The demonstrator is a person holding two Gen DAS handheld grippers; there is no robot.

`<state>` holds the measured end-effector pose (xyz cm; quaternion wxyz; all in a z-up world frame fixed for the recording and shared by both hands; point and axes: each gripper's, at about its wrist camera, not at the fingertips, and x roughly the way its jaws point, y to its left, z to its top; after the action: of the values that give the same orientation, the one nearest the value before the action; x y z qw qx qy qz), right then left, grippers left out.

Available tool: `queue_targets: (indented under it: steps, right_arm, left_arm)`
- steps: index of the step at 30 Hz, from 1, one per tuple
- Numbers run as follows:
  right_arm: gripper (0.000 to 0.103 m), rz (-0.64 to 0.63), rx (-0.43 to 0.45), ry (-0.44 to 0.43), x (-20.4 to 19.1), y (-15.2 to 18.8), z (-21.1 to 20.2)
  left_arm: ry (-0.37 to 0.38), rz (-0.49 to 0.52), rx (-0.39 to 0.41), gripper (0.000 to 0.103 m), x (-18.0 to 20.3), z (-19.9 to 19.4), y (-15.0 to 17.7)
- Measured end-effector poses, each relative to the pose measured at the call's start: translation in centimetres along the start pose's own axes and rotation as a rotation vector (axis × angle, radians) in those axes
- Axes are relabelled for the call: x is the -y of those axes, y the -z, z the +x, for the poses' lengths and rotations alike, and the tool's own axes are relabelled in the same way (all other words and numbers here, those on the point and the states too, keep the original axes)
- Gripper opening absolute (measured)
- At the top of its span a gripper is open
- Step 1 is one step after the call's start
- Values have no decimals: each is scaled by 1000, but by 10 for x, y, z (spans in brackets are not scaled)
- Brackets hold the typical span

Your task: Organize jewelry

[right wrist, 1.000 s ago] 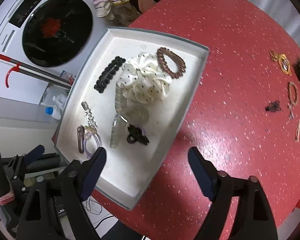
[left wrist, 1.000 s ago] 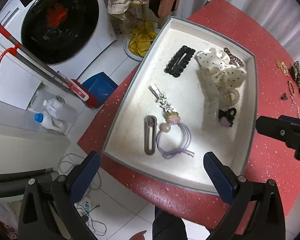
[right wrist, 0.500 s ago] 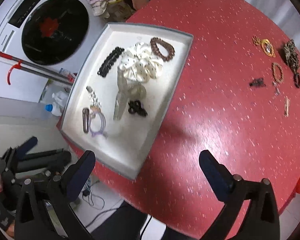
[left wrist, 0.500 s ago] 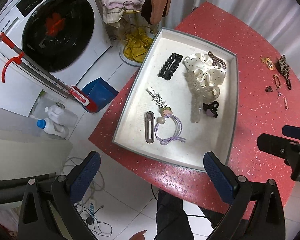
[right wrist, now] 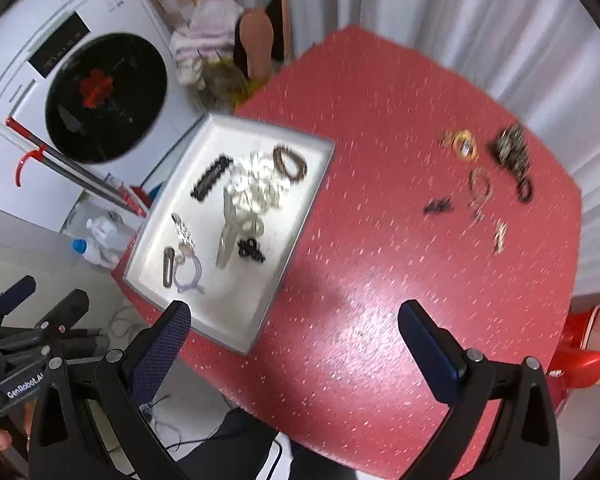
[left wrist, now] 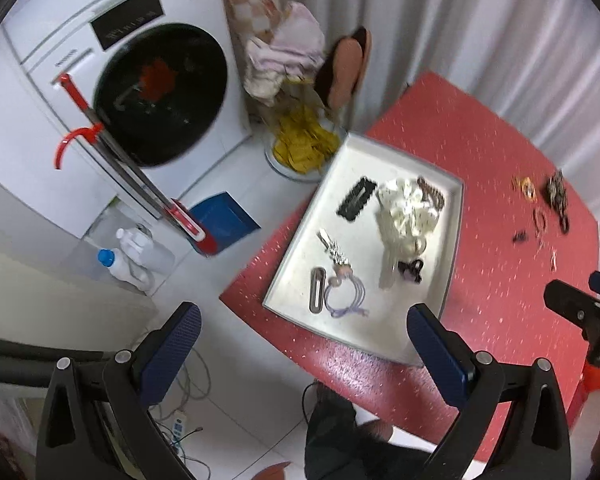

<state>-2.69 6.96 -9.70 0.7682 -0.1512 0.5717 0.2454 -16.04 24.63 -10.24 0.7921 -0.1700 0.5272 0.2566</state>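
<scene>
Loose jewelry [right wrist: 485, 176], a scatter of rings, a dark chain and small clips, lies near the far right edge of the red table [right wrist: 380, 300], well apart from the white tray [right wrist: 260, 312] at its left edge, which holds a black clip [right wrist: 211, 177], polka-dot scrunchie [right wrist: 258, 188] and purple hair tie [right wrist: 188, 274]. The pieces look light, thin and slippery, best pinched across a band. Motion blur hides their clasps. Right gripper [right wrist: 296, 332] and left gripper [left wrist: 304, 330] both hang wide and empty.
</scene>
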Motion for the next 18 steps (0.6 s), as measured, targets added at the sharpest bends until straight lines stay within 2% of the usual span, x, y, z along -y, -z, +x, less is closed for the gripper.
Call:
queue_targets:
  steps: [7, 18]
  right_arm:
    - [103, -33, 109, 2, -2, 8, -44]
    - [103, -72, 178, 10, -15, 33, -75]
  left_arm:
    - [-23, -12, 91, 103, 7, -50, 7]
    - [-30, -14, 141, 103, 10, -92, 26]
